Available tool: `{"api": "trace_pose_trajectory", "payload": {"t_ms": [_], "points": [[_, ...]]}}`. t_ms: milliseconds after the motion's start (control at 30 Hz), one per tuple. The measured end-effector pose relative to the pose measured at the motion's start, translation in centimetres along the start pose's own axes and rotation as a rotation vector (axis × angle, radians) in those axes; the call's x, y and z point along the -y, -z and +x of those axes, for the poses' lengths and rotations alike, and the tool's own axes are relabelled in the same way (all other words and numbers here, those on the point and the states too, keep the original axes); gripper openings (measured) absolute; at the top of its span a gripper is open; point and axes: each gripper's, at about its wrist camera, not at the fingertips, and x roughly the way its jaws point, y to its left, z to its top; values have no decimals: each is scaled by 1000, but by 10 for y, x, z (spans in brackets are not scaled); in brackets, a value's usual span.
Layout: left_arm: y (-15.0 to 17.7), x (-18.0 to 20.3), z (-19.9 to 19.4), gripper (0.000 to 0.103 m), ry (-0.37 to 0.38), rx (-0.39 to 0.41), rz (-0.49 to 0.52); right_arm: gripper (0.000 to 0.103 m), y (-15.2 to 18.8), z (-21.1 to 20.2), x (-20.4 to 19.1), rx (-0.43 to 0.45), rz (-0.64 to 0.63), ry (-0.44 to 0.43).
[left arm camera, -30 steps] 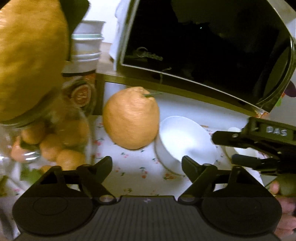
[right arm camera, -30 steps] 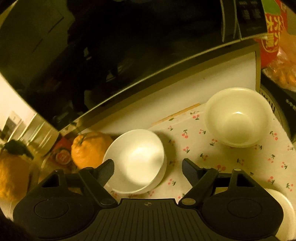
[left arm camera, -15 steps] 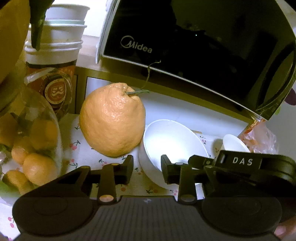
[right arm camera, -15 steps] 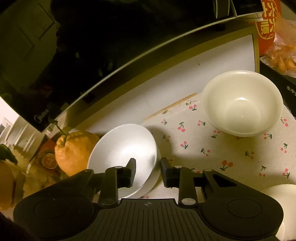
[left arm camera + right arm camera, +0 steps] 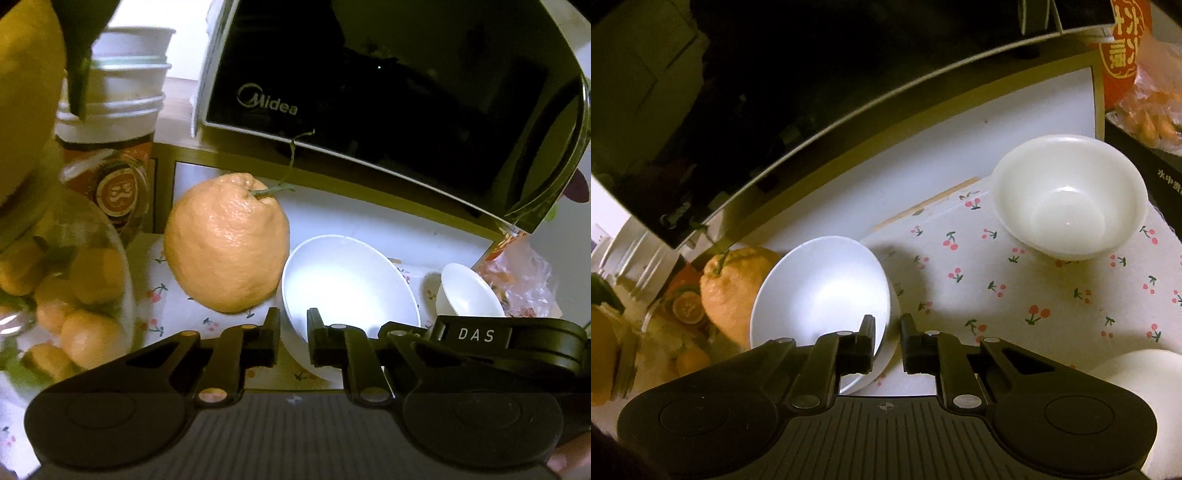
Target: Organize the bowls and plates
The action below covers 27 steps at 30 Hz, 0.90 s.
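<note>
The table [image 5: 960, 192] is covered near the front by a white cloth printed with small red cherries [image 5: 1015, 295]; beyond the cloth's far edge a strip of bare white surface runs under a shelf edge. On the cloth, a wide white bowl [image 5: 820, 291] sits tilted at the left, just beside a large knobbly orange citrus fruit [image 5: 225, 247] to its left. Further left stands a clear glass jar of small oranges [image 5: 74, 295], with a jar bearing a round red label [image 5: 118, 192] behind it. A smaller, deeper white bowl [image 5: 1071, 199] rests upright at the far right of the cloth, well apart from the wide one. Another white rounded object [image 5: 1137, 373] shows at the near right edge.
</note>
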Motion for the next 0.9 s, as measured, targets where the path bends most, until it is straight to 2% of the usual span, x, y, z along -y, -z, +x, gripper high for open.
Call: {"api": "trace_pose_trajectory", "payload": {"t_ms": [400,567,900], "points": [[-2,4,-44,13,10,21,3,15,4,-45,-24,-12,-83,15],[5,4,-62,13,18,22,-17,15,13,-68,-36,-13,-131,37],[29,-3,-97,13,29,-2,-57,15,38,-99,-41,-47,-121,30]]}}
